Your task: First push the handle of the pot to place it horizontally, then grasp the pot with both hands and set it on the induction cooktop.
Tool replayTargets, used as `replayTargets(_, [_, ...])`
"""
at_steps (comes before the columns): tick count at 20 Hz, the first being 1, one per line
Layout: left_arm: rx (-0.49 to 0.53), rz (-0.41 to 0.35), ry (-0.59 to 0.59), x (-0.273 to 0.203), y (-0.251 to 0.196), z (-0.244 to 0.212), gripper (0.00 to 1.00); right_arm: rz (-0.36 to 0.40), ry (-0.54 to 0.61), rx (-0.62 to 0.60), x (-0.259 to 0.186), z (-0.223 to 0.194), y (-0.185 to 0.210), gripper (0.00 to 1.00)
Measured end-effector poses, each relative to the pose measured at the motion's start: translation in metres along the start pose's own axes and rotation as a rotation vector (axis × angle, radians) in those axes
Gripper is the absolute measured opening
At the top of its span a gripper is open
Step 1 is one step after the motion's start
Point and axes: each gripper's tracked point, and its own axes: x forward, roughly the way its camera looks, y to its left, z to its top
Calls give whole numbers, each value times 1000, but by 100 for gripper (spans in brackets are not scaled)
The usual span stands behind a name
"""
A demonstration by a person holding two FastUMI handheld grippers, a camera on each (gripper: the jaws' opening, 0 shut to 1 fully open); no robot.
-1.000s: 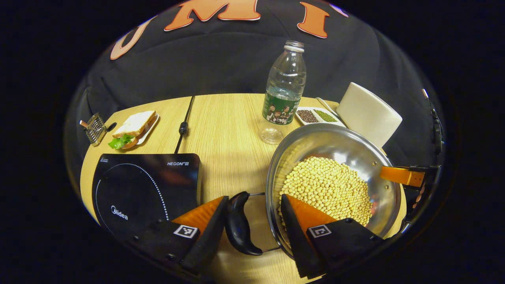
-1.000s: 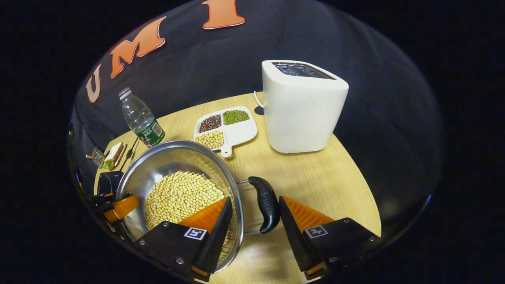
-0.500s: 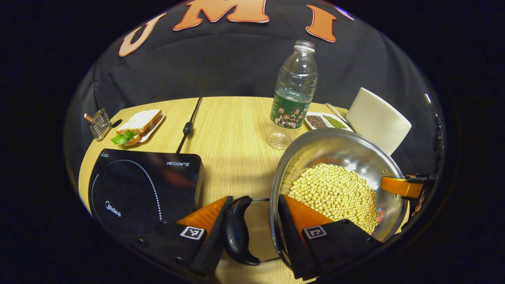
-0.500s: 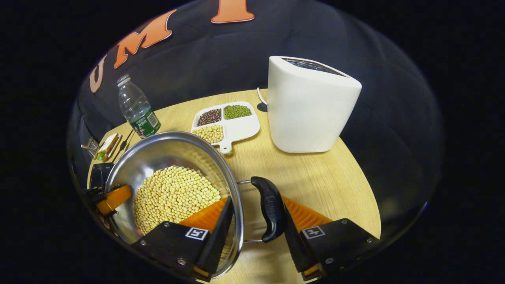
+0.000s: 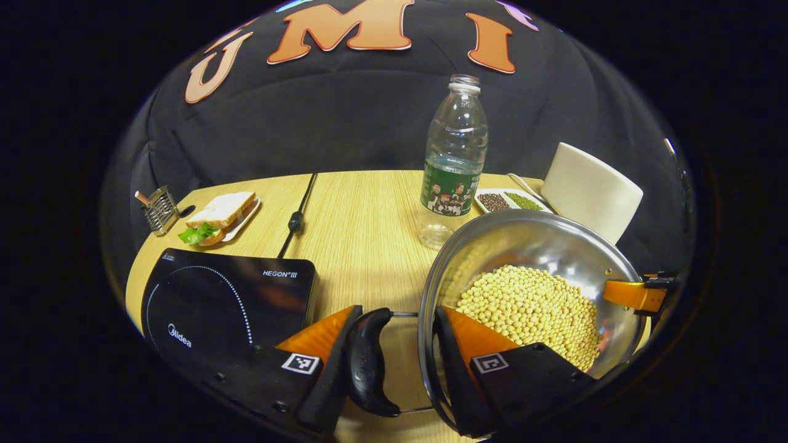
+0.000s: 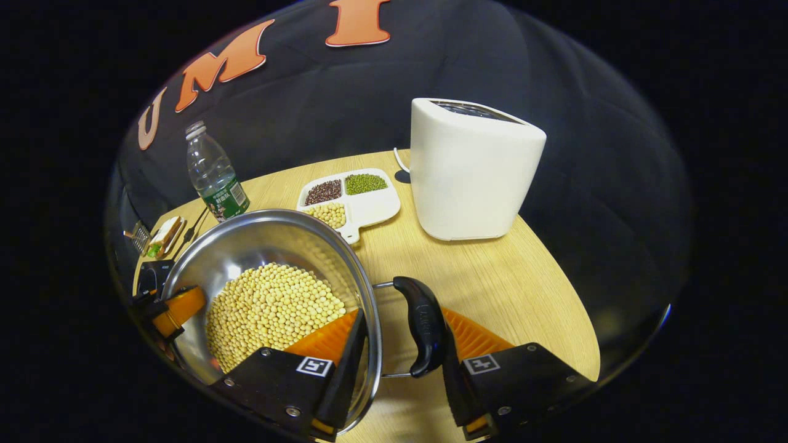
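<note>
Both grippers now clamp the steel pot [image 5: 529, 277], one at each side handle. In the left gripper view, the left gripper [image 5: 394, 369] has its jaws clenched across the pot's left handle [image 5: 367, 363] and rim: one finger presses the outside of the black grip, the other sits inside the pot wall against the soybeans [image 5: 532, 307]. A second ago those jaws stood wider, with a gap beside the handle; that gap has closed. In the right gripper view, the right gripper [image 6: 400, 363] likewise has its jaws squeezed on the right handle [image 6: 425, 326] and rim, where earlier the outer finger stood clear of the grip.

Both handles lie level, so the pushing step looks finished and the two-handed grasp is made. The pot appears to have risen slightly against the background, suggesting the lift is starting, though whether its base has left the tabletop [image 5: 363, 209] cannot be told.

The induction cooktop [image 5: 228, 301] lies just left of the pot, unoccupied. The water bottle [image 5: 452, 160] stands close behind the pot, the toaster [image 6: 471, 169] behind its right side.
</note>
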Motion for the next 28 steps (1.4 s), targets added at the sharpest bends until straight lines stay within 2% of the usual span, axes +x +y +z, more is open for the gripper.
replayTargets(6, [-19,7,-14,-10,6,3,74,-23,-17,3,-10,3,2,63])
replayTargets(7, [-17,9,-22,-14,7,7,76,-23,-22,10,-11,4,2,63])
replayTargets(9, [-33,22,-38,-22,10,13,73,-28,-41,31,-12,6,2,63])
replayTargets(10, [-25,31,-52,-27,13,17,76,-28,-47,37,-9,3,0,58])
replayTargets(11, [-18,36,-67,-33,16,22,76,-25,-48,46,-8,-3,0,62])
replayTargets(13, [-17,39,-83,-45,20,30,73,-19,-61,56,-4,-5,1,63])
replayTargets(15, [-20,42,-98,-55,27,38,76,-17,-81,48,-5,-3,0,62])
replayTargets(19, [-35,51,-127,-77,48,51,75,-7,-113,34,-3,-2,1,62])
replayTargets(20, [-29,57,-129,-83,55,54,73,-2,-120,30,-1,-1,2,58])
replayTargets(21, [-20,68,-137,-88,63,58,73,4,-119,26,1,-1,2,58])
replayTargets(22, [-17,79,-147,-93,69,61,75,12,-120,26,2,-3,3,62])
replayTargets(23, [-24,86,-151,-99,77,62,77,22,-123,23,4,-3,4,58])
replayTargets(28, [-46,123,-166,-124,122,69,72,56,-144,-13,5,10,5,62])
